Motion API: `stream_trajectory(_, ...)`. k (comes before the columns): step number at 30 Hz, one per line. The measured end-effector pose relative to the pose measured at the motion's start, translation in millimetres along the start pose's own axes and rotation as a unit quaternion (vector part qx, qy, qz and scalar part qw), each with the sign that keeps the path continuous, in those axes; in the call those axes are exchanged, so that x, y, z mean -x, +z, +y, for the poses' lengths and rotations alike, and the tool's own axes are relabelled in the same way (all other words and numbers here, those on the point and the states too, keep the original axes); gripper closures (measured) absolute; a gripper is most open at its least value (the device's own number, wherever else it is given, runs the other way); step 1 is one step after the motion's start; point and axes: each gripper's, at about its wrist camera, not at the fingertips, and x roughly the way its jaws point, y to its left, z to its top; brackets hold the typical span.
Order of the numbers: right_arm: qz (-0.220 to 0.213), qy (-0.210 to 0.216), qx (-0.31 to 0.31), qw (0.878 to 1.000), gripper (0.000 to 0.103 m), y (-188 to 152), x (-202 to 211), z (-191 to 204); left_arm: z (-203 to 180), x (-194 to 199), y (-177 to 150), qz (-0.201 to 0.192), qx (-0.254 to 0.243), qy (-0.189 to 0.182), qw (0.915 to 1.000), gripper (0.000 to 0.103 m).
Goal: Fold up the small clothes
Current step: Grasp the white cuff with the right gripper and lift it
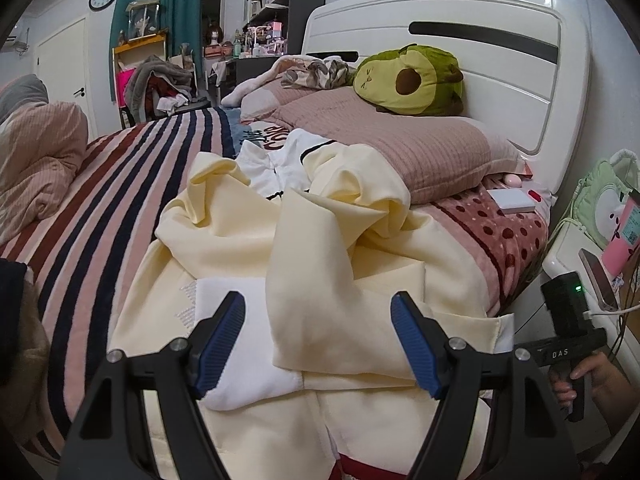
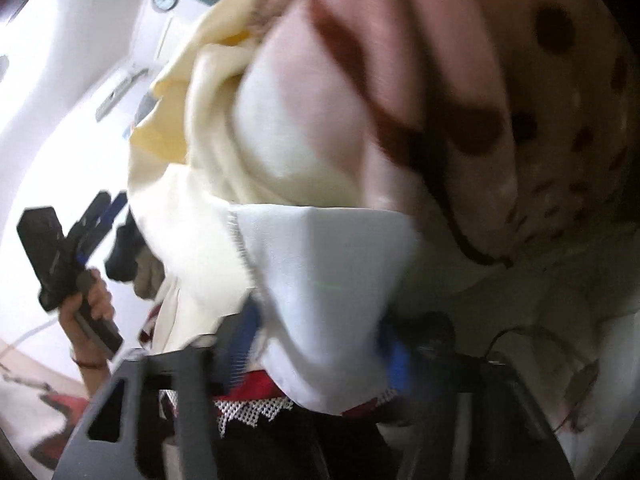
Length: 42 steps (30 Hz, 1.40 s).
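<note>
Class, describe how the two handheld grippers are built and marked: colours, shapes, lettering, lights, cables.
Left gripper: black angular frame, silver bolts, ribbed blue finger pads. Right gripper: blurred, the same black frame and blue pads; the left view shows its black handle lettered DAS, a green light, a white cable.

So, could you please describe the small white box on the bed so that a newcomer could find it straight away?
Start at the white headboard and drop to the ribbed pink pillow under the green avocado plush. Just past the pillow's near corner, on the pink blanket with dark red dots, lies the white box. It is flat, rectangular and plain white, unlike the soft, patterned bedding around it.
</note>
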Motion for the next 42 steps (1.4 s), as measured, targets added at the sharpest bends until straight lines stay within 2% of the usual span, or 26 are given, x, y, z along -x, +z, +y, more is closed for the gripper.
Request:
stream_trajectory(3,-0.014,-0.020,0.045,0.999,0.087,1.2,17.0,18.6,0.1,1.9,-0.2,-0.004,0.000,-0.004,1.0000,0.031)
stream_trajectory(8,-0.034,-0.076,0.109,0.991,0.093,4.0,42.1,50.1,3.9,9.5,-1.7,-0.017,0.006,-0.010,0.9998,0.031)
stream_trajectory(12,-0.055,-0.083,0.142,0.985,0.096,7.7,57.0,78.6,10.7,17.8,-3.7,-0.031,0.014,-0.017,0.9993,0.031)
stream_trajectory(15,-0.062,-0.062,0.169,0.982,0.096,13.1,58.1,104.2,18.3,25.4,-6.9,-0.042,0.024,-0.019,0.9986,0.031)
stream_trajectory(18,-0.056,-0.033,0.200,0.978,0.096,15.5,39.0,140.7,33.2,39.1,-12.0,-0.061,0.039,-0.013,0.9973,0.031)
stream_trajectory(22,-0.033,-0.002,0.246,0.969,0.096,21.9,0.4,183.2,61.4,64.4,-19.0,-0.090,0.062,0.014,0.9940,0.031)
stream_trajectory(24,-0.015,0.029,0.269,0.963,0.096,25.0,-14.8,205.6,81.5,82.9,-25.9,-0.108,0.073,0.037,0.9908,0.031)
stream_trajectory(29,0.033,0.103,0.344,0.933,0.097,21.2,-58.8,277.2,131.7,127.5,-45.0,-0.143,0.104,0.095,0.9796,0.031)
stream_trajectory(34,0.080,0.170,0.395,0.899,0.097,-2.2,-104.0,343.1,183.4,176.2,-67.8,-0.175,0.141,0.171,0.9594,0.031)
stream_trajectory(38,0.118,0.206,0.424,0.874,0.097,-21.5,-133.7,376.7,205.9,189.0,-83.3,-0.176,0.156,0.189,0.9533,0.027)
stream_trajectory(40,0.125,0.201,0.434,0.869,0.097,-26.8,-145.5,385.3,208.7,187.3,-88.7,-0.176,0.165,0.185,0.9527,0.027)
stream_trajectory(42,0.126,0.188,0.431,0.873,0.097,-24.0,-154.3,383.7,209.6,182.2,-92.8,-0.175,0.169,0.174,0.9543,0.027)
